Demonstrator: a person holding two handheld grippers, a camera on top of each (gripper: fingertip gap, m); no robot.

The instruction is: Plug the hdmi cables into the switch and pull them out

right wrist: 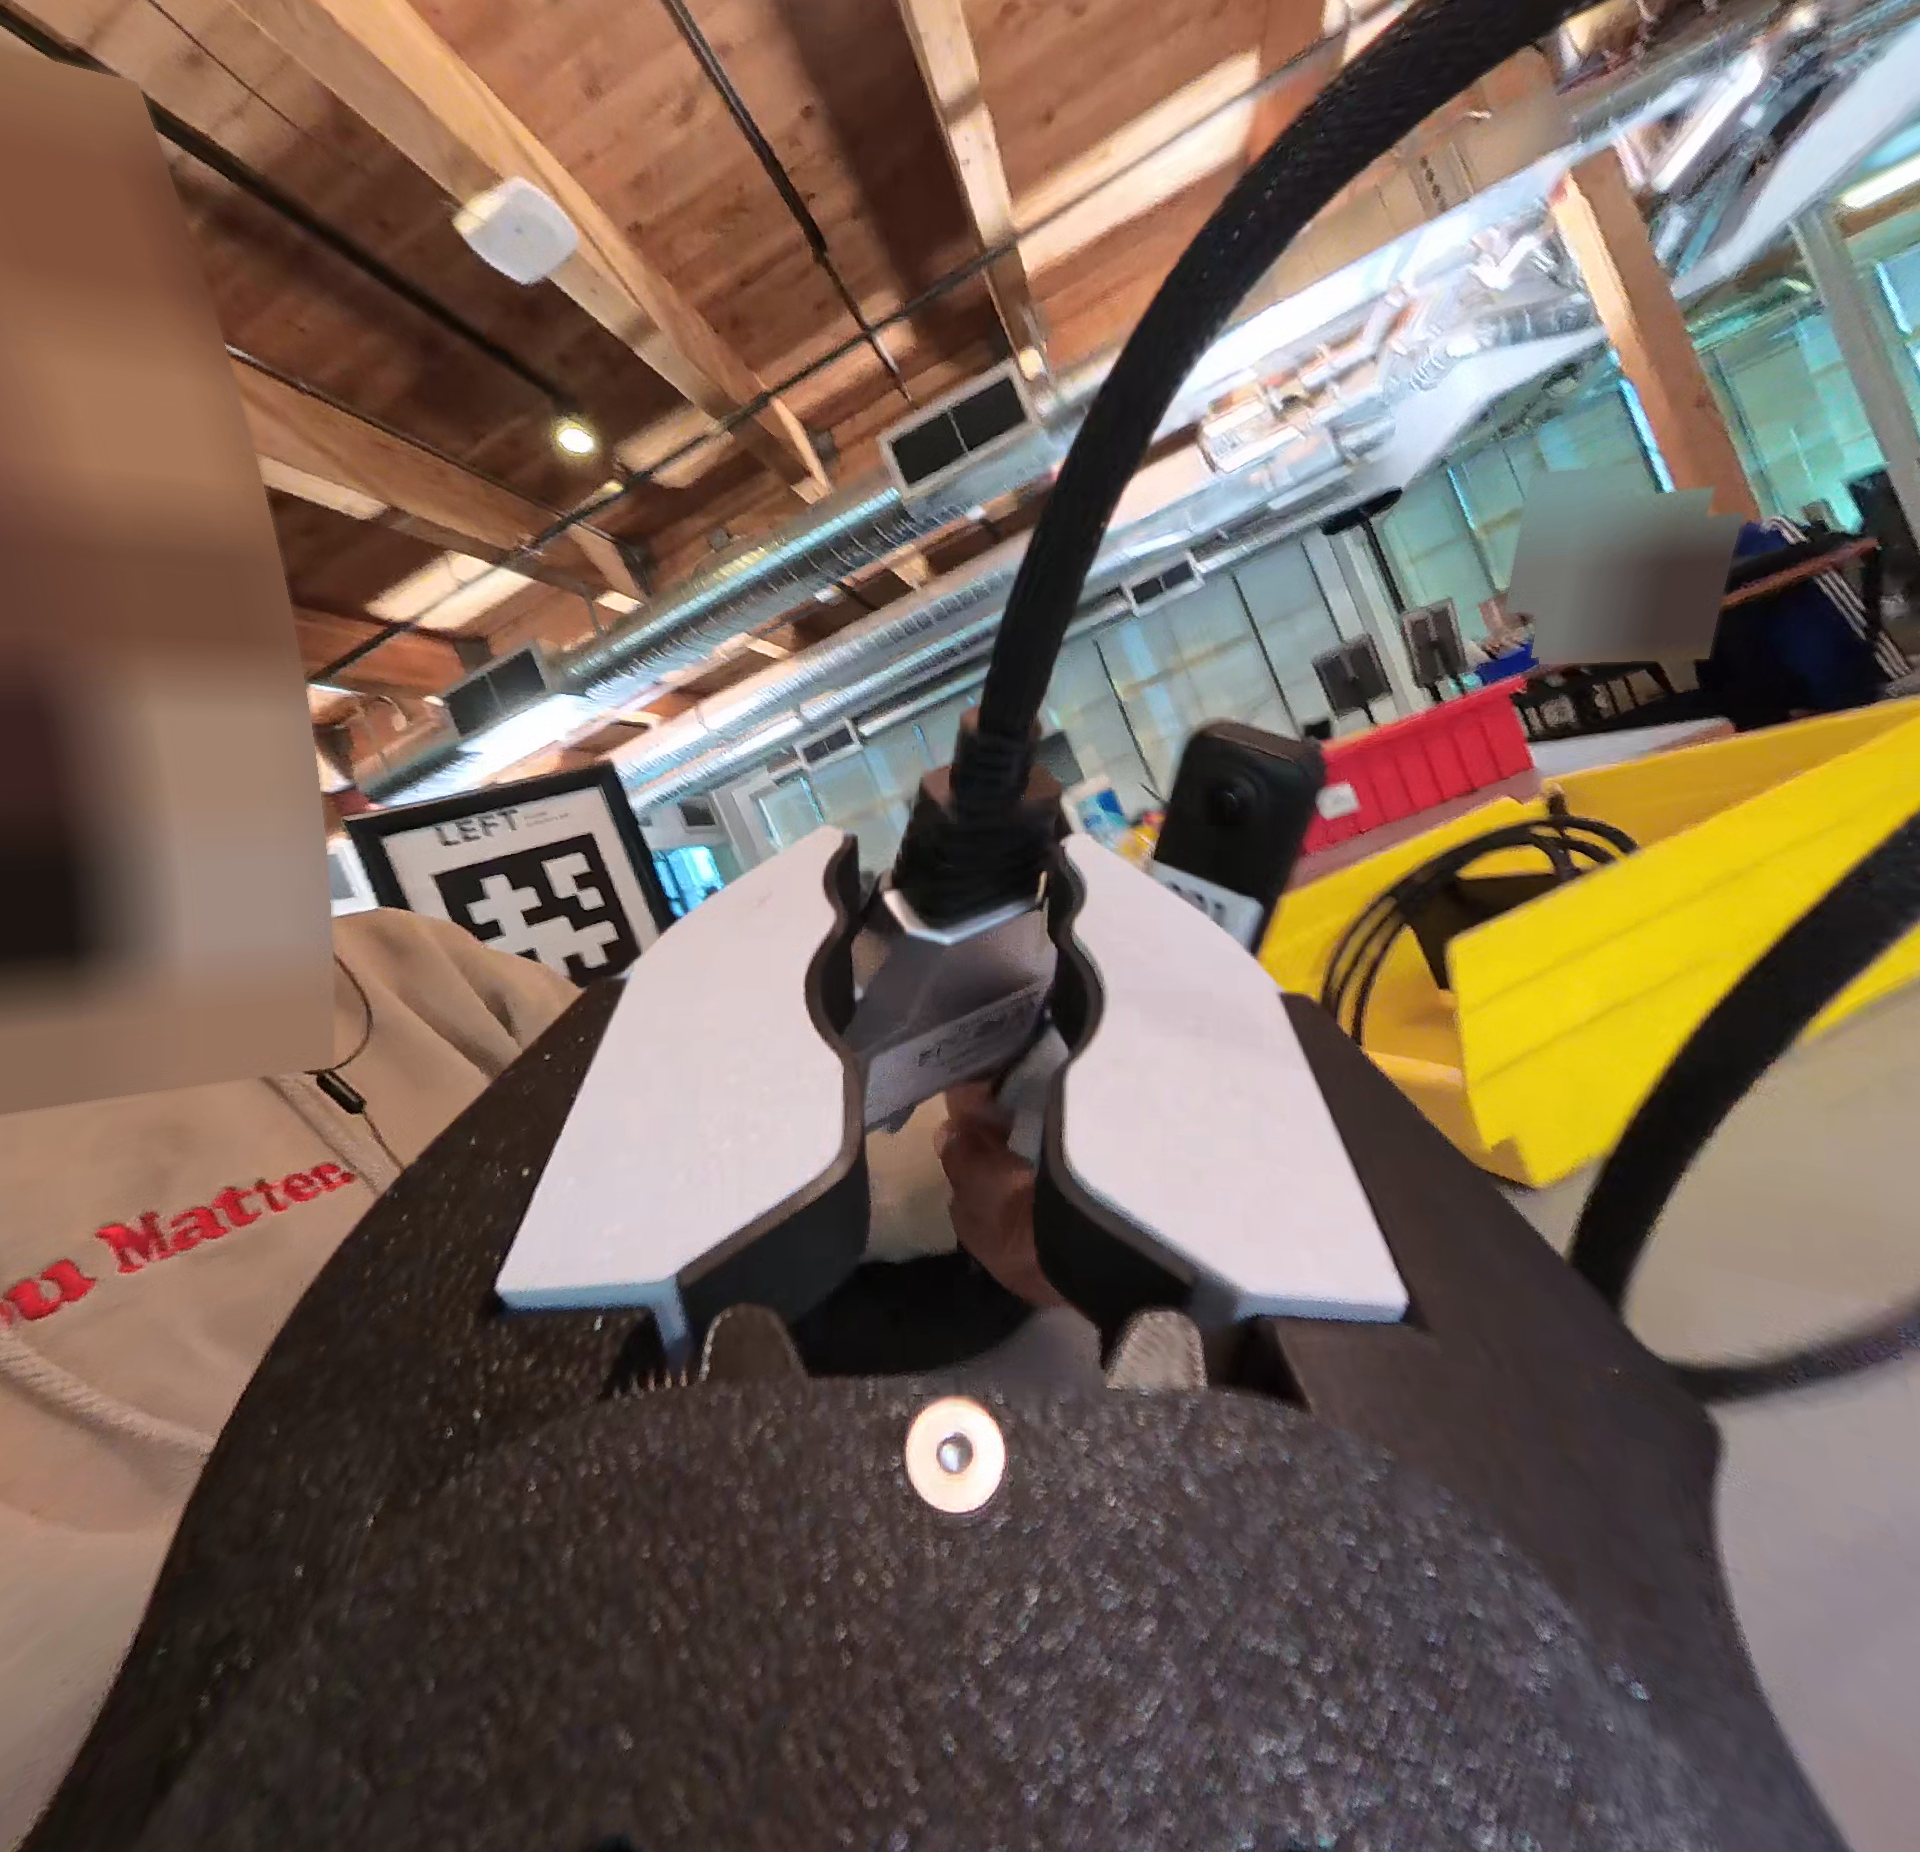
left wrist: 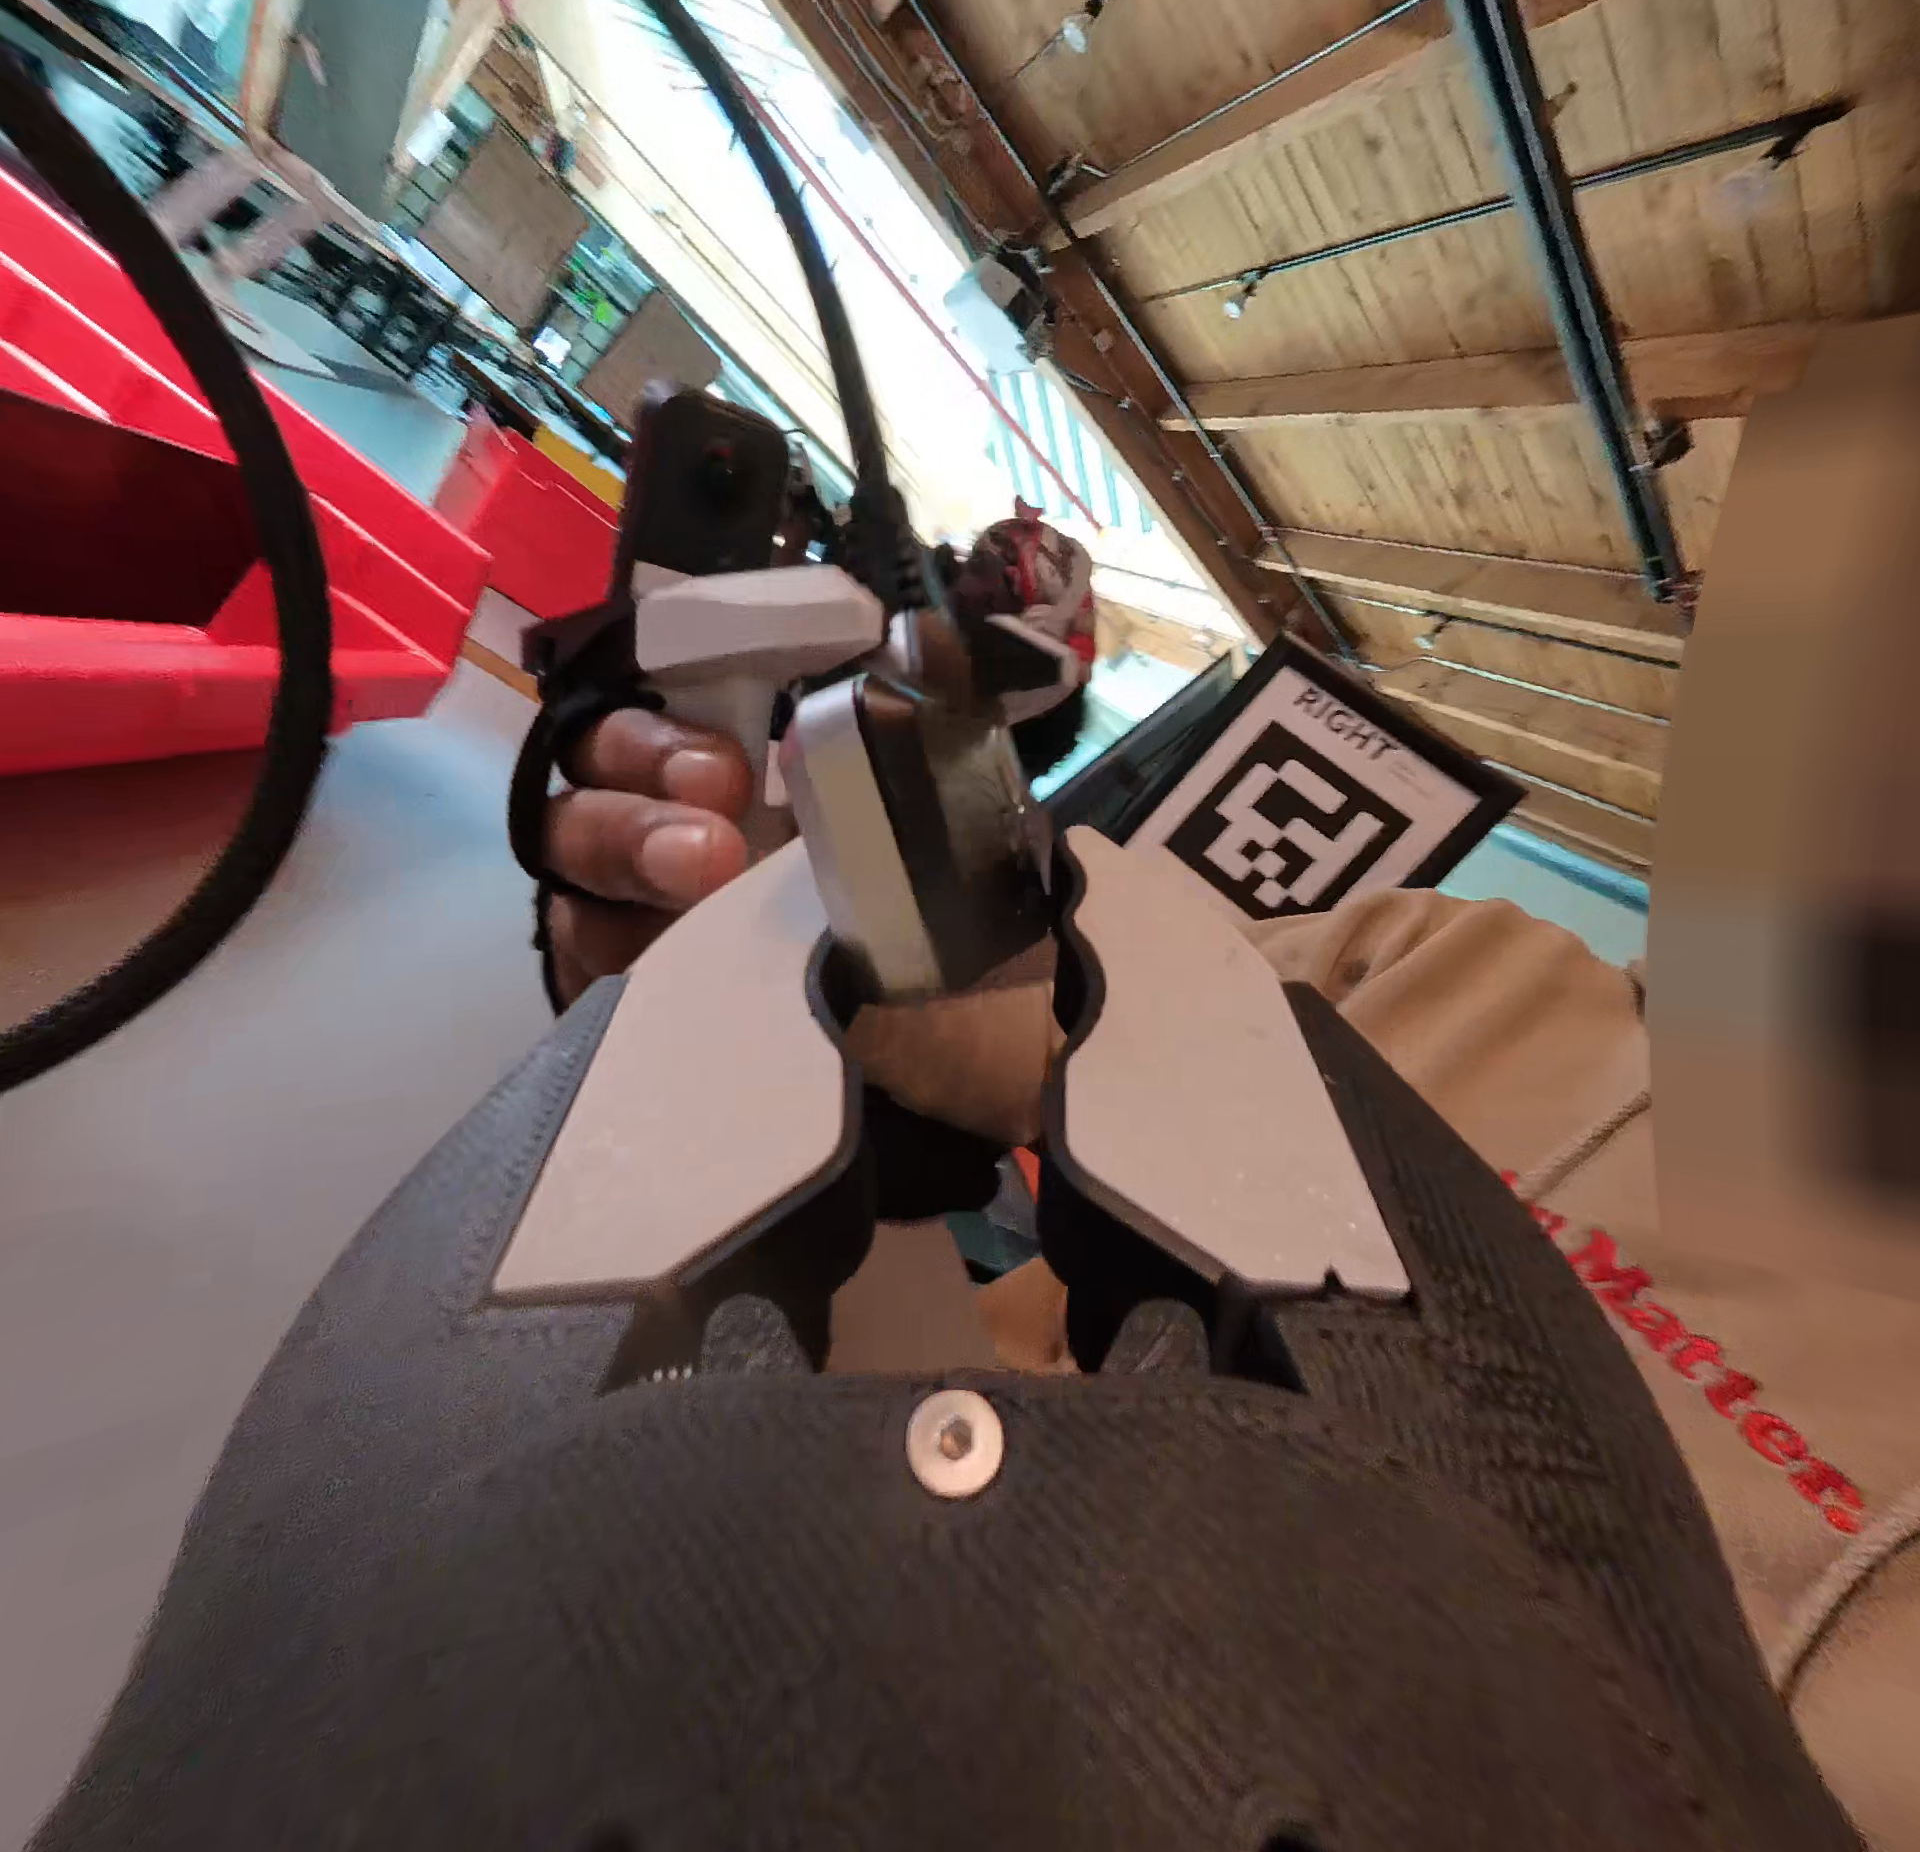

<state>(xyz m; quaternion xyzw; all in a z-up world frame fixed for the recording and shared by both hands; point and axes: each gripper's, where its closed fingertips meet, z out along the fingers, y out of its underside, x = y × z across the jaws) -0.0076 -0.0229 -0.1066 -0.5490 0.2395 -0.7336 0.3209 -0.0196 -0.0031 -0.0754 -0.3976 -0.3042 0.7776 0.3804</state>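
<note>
Both grippers point up towards the ceiling and face each other. My left gripper [left wrist: 935, 857] is shut on the HDMI switch [left wrist: 894, 867], a small box with a silver edge and a dark face. My right gripper [right wrist: 954, 846] is shut on a grey metal HDMI plug [right wrist: 935, 981]. A black braided cable [right wrist: 1049, 576] rises from the plug and loops away. In the left wrist view the right gripper [left wrist: 894, 628] sits just above the switch, held by a hand [left wrist: 644, 815]. The cable [left wrist: 821, 285] rises from it. Where plug and switch meet is hidden.
Red bins [left wrist: 156, 576] lie left of the left gripper, with a cable loop [left wrist: 281, 555] in front. A yellow bin [right wrist: 1558, 971] with coiled black cables lies to the right. A person in a beige sweatshirt [right wrist: 156, 1335] is close behind both grippers. The grippers are tip to tip, or close to it.
</note>
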